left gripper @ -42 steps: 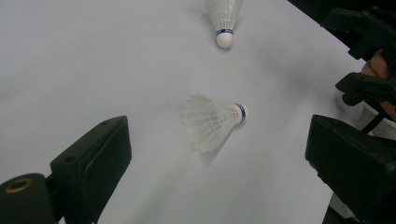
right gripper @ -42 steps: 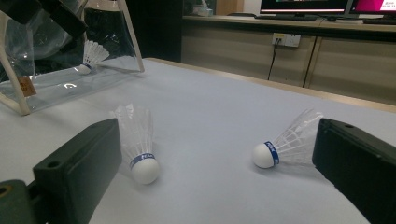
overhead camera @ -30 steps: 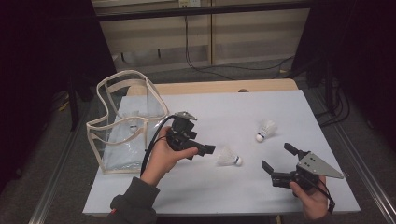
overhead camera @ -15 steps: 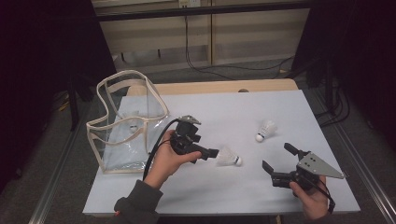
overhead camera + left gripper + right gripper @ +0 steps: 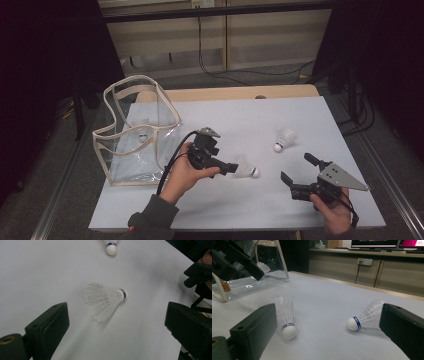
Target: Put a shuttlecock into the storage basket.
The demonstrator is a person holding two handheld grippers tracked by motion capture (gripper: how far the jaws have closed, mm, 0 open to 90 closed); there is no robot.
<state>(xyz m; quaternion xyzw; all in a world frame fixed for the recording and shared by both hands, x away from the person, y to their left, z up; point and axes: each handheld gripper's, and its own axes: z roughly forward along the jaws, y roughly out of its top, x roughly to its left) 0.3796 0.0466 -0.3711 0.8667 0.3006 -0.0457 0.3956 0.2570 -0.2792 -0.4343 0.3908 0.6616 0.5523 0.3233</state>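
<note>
Left claw [image 5: 235, 168]: jaws spread wide, holding nothing; in the left gripper view both jaws are cut off by the bottom edge
Near shuttlecock [image 5: 105, 300]: lies on its side on the bench between the left claw's jaws, touching neither; cork points toward the right claw; in the high view the feathers are partly covered by the claw
Far shuttlecock [image 5: 284, 139]: on the bench, well apart from both claws; in the left gripper view only its cork end shows, the feathers cut by the top edge
Right claw [image 5: 296, 173]: jaws apart, empty, low over the bench's near right side
Clear bag [image 5: 136, 131]: stands at the bench's left edge; a shuttlecock [image 5: 143, 136] inside, faint through the plastic
Bench [image 5: 240, 120]: pale sheet, near edge cut off
</note>
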